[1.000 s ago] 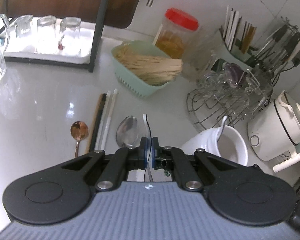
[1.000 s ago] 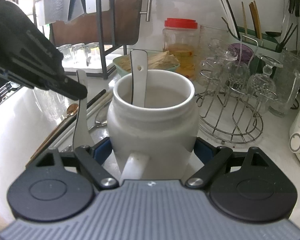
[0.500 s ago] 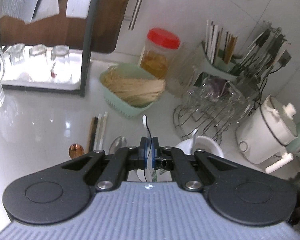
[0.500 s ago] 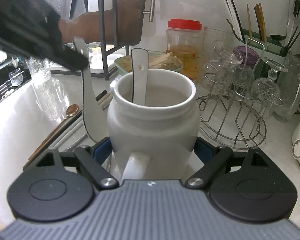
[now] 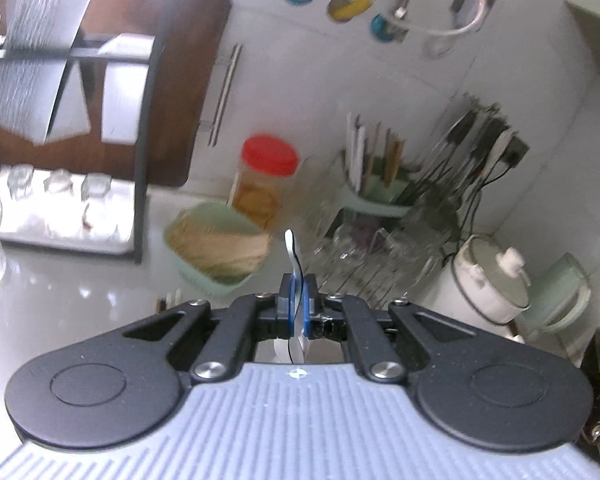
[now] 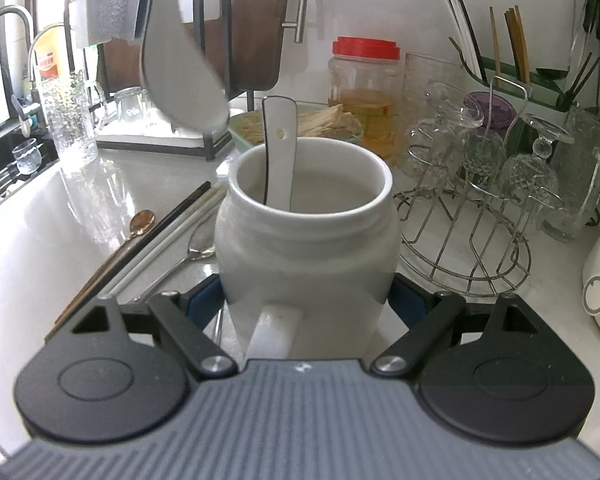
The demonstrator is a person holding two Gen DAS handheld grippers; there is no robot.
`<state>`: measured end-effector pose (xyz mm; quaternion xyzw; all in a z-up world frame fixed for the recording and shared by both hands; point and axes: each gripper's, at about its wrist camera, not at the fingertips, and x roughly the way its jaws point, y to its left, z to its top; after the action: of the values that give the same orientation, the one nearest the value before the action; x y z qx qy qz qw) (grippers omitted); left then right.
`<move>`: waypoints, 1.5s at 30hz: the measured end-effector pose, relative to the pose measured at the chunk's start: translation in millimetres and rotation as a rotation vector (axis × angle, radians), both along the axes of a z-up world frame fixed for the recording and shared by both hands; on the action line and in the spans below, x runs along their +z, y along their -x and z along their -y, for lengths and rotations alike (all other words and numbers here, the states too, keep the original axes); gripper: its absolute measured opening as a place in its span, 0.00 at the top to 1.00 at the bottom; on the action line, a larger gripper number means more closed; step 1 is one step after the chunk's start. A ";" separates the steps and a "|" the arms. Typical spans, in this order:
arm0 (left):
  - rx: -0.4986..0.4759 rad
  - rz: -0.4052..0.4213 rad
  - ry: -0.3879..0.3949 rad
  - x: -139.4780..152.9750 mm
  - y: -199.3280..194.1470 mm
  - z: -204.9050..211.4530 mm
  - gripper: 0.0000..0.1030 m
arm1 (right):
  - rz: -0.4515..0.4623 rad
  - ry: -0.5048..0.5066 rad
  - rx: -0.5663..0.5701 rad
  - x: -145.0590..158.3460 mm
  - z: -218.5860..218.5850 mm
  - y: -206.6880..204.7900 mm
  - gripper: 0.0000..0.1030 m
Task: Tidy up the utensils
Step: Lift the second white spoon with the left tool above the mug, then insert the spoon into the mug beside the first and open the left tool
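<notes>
I have the white ceramic spoon [image 5: 293,276] pinched edge-on in my left gripper [image 5: 298,298], jaws clamped tight on its handle. A second ago it hung low beside the white jar [image 6: 308,236]; now its bowl [image 6: 180,68] floats high, above and left of the jar's mouth, so the lift is done and I judge the drop into the jar comes next. My right gripper [image 6: 306,300] hugs the jar's lower body, pads pressed against both sides, and has not budged. One spoon with a dark-edged handle [image 6: 279,152] already stands inside the jar. Left of the jar, on the counter [image 6: 60,208], wait a copper spoon [image 6: 142,222], a steel spoon [image 6: 201,242] and chopsticks [image 6: 168,232].
</notes>
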<state>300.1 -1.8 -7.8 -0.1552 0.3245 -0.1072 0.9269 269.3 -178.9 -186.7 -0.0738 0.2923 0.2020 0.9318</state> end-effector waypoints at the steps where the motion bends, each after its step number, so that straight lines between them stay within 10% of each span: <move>1: -0.005 0.010 -0.001 5.6 0.5 1.2 0.96 | 0.000 0.000 -0.001 -0.1 -0.3 0.4 0.12; 11: -0.125 0.023 -0.059 6.6 -14.0 32.1 0.96 | -0.005 0.003 -0.015 1.0 -3.4 0.8 0.12; 33: -0.438 -0.391 -0.244 -58.2 -84.8 90.3 0.96 | 0.009 -0.002 -0.006 -1.5 -8.1 7.4 0.12; 45: -0.493 -0.463 -0.348 -82.3 -96.9 110.9 0.96 | 0.015 -0.013 0.000 -2.2 -7.8 7.2 0.12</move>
<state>397.0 -112.7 -90.1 0.0671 0.5664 -0.2324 0.7879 262.1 -171.0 -188.9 -0.0692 0.2842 0.2032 0.9344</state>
